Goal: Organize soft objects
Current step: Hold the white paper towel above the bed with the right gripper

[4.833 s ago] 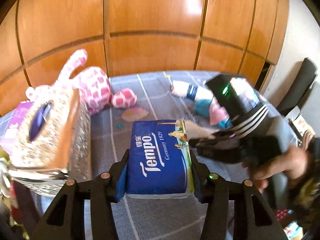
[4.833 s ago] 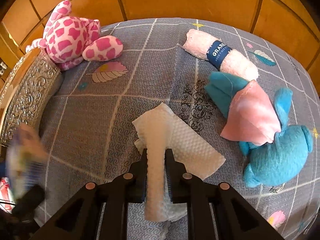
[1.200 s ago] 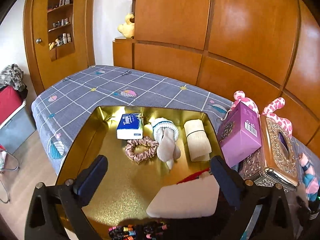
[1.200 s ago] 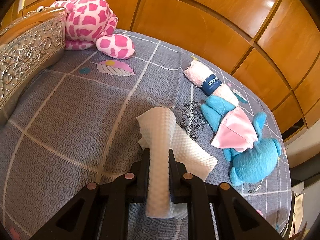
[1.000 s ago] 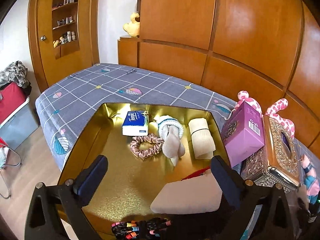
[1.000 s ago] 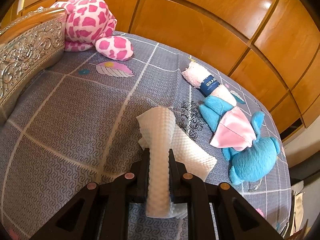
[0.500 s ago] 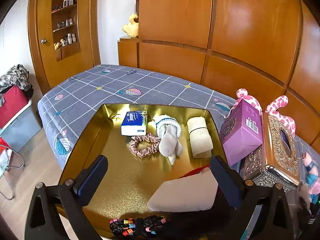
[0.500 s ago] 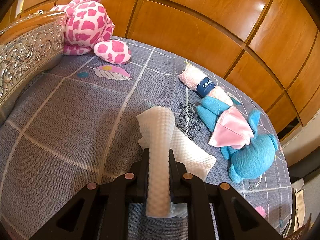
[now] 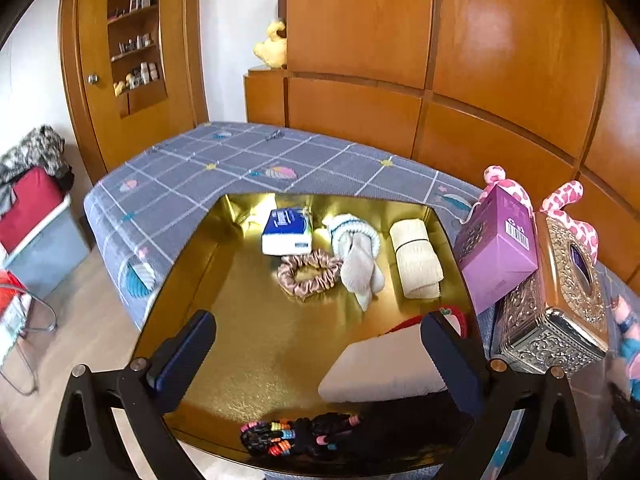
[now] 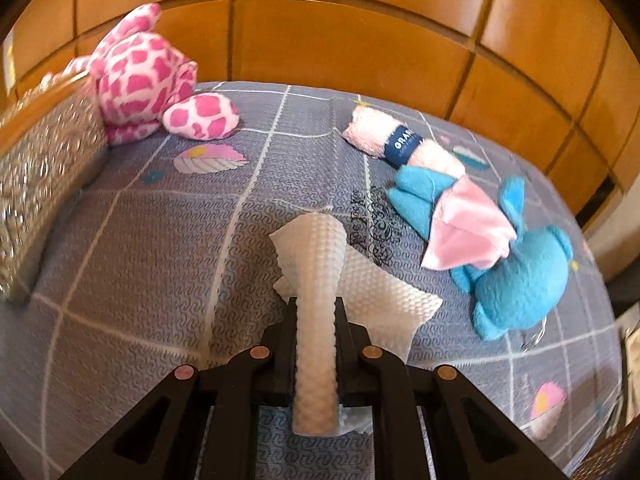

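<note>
Paper towel (image 10: 316, 280), white and dimpled, is pinched between the closed fingers of the right tongs (image 10: 316, 332), one fold standing up past the fingertips while the rest of the sheet trails loose onto the grey checked bedspread (image 10: 160, 240). It looks nearly weightless and entirely limp, so it should follow the tongs without resistance but may flap, unfold or tear if snagged; the bunched fold now pinched is probably the soundest place to hold it, since a single layer at an edge could slip free. Near it on the bed lie a blue plush toy (image 10: 516, 280) with a pink cloth (image 10: 468, 232) draped on it, a rolled pink towel (image 10: 384, 136) whose navy band carries white lettering beginning "GRA", the rest too blurred to read, and a pink spotted plush (image 10: 144, 72) against an embossed silver tissue box (image 10: 44, 152). The left tongs (image 9: 320, 352) hang spread wide and empty over a gold tray (image 9: 192, 264), which already holds a blue tissue pack (image 9: 286, 232) with print too small to make out, a satin scrunchie (image 9: 310, 276), a rolled sock (image 9: 358, 256), a cream rolled cloth (image 9: 416, 260), a folded white pad (image 9: 384, 364) and beaded hair ties (image 9: 296, 434). Beside the tray, a purple box (image 9: 496, 248) shows a barcode but no legible name.
</note>
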The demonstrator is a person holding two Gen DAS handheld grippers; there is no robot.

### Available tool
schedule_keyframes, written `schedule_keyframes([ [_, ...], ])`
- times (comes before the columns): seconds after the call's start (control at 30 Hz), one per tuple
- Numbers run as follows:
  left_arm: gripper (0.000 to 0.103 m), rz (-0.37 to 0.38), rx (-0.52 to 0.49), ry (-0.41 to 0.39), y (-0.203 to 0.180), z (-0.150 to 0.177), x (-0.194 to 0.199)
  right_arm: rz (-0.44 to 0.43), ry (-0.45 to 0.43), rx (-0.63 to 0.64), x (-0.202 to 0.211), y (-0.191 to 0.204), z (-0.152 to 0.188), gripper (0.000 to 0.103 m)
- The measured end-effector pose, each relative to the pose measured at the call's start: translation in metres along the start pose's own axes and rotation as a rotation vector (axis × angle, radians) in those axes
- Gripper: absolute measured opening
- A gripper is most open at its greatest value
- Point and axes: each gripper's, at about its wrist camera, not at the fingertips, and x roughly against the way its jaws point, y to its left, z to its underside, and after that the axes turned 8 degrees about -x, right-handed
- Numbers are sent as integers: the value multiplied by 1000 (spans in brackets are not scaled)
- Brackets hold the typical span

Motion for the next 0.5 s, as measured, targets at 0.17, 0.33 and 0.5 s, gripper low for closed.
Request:
schedule_keyframes([
  [0.17,103,23,16,15,3,1,-5,-10,19,-33,1,-1,0,12],
  [0.33,103,20,14,-1,6,0,-5,-40,60,-70,13,3,1,10],
  [0.5,103,54,6,0,4,1,-6,-191,71,-19,38,35,17,10],
])
